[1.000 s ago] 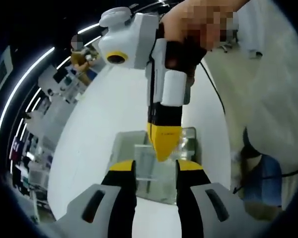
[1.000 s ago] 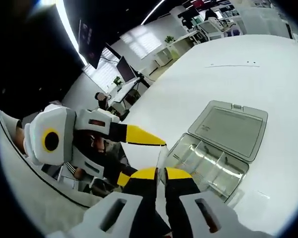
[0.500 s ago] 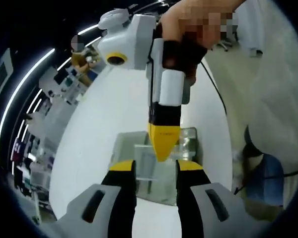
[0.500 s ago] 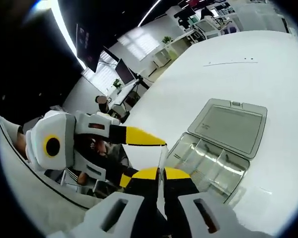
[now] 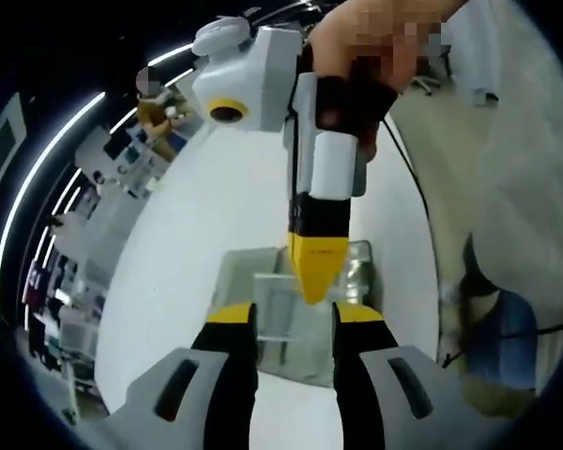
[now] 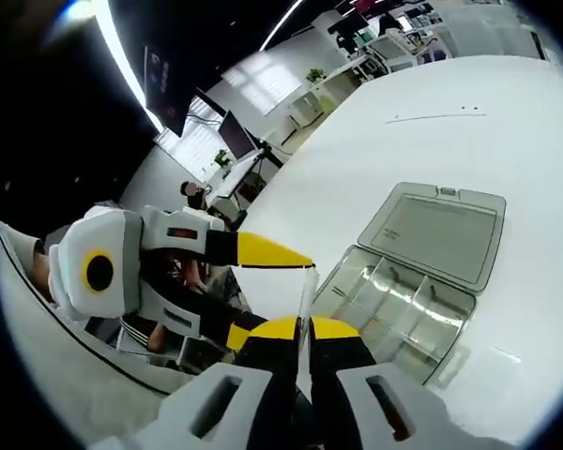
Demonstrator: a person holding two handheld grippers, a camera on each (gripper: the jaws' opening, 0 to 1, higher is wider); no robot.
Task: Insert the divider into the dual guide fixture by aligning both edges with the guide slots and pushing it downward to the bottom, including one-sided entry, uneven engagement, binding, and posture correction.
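A thin clear divider (image 6: pixel 306 292) stands edge-on between the jaws of my right gripper (image 6: pixel 302 326), which is shut on it. In the left gripper view the right gripper (image 5: pixel 316 281) reaches down from above, holding the divider (image 5: pixel 277 305) just over the clear compartment box (image 5: pixel 236 272). My left gripper (image 5: pixel 296 314) is open, its jaws spread on either side of the divider. Its upper finger (image 6: pixel 263 251) points at the divider's top edge. The box (image 6: pixel 403 309) lies on the table, its lid (image 6: pixel 441 230) folded flat behind it.
The box sits on a wide white table (image 6: pixel 450 122). A hand (image 5: pixel 357 37) grips the right gripper's handle. Office desks and monitors (image 6: pixel 230 131) and a seated person (image 5: pixel 155 112) are far behind. A blue seat (image 5: pixel 507 337) is beyond the table edge.
The right gripper and divider have edged slightly to the right in the left gripper view. Both grips look the same.
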